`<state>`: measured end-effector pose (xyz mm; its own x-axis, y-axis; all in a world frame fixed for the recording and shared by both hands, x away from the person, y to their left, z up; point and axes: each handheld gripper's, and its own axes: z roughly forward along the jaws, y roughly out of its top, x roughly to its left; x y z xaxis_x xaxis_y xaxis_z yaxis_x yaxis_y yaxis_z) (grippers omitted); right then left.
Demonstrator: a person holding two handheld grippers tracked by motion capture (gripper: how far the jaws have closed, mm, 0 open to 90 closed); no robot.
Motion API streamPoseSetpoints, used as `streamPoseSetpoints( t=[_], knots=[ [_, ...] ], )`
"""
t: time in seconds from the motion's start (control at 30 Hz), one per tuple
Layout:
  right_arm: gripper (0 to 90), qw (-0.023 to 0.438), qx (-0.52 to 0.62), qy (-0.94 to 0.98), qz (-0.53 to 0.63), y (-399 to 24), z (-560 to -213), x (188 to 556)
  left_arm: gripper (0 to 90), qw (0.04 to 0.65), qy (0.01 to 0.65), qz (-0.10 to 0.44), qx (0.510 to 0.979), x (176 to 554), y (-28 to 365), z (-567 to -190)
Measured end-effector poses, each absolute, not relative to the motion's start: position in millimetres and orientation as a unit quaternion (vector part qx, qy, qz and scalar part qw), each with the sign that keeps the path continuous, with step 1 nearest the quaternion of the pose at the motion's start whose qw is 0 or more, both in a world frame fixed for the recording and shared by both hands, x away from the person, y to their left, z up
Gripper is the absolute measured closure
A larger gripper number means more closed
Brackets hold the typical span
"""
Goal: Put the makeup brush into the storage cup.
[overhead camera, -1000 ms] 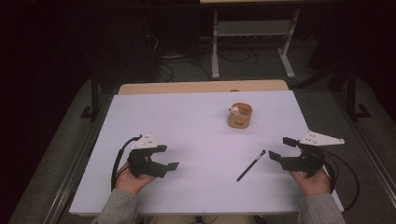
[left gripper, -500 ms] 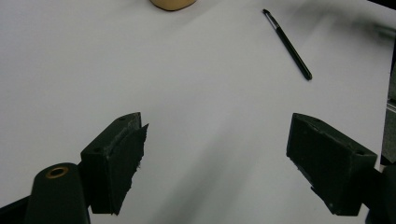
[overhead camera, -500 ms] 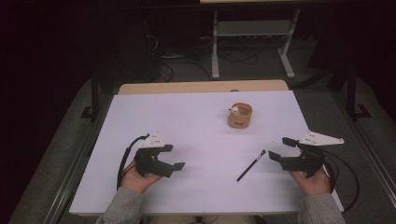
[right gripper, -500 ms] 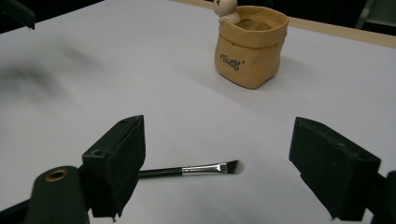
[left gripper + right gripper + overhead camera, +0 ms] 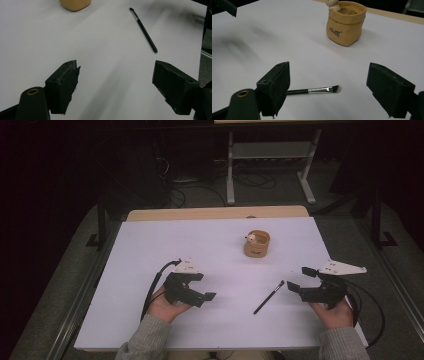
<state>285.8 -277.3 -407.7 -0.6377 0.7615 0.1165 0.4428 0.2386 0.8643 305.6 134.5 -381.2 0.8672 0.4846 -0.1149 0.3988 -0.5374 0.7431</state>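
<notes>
In the high view, the left gripper [image 5: 197,292] sits lower left of centre on the white table [image 5: 150,250], jaws wide, empty. The right gripper [image 5: 300,282] sits at lower right, jaws wide, empty. A black brush [image 5: 268,297] lies flat between them, nearer the right gripper. A tan pot [image 5: 257,243] stands upright above centre.

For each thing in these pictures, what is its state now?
Left gripper: open, holding nothing.
Right gripper: open, holding nothing, near the brush.
Brush: lying flat on the table, untouched.
Tan pot: upright, open at the top.
</notes>
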Motion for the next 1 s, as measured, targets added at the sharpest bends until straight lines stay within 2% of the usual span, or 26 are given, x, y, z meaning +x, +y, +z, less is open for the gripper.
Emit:
streamPoseSetpoints(
  t=[0.37,0.73,1.0],
  knots=[
    [17.8,0.167,0.391,0.771,0.474,-276,-408,289,22.6,0.386,0.220,0.032,0.895,313,81,-388],
    [17.8,0.163,0.393,0.771,0.473,-277,-409,291,27.0,0.366,0.214,0.009,0.906,322,35,-397],
    [17.8,0.163,0.394,0.771,0.473,-277,-410,291,30.2,0.355,0.214,-0.005,0.910,327,14,-404]
  ],
)
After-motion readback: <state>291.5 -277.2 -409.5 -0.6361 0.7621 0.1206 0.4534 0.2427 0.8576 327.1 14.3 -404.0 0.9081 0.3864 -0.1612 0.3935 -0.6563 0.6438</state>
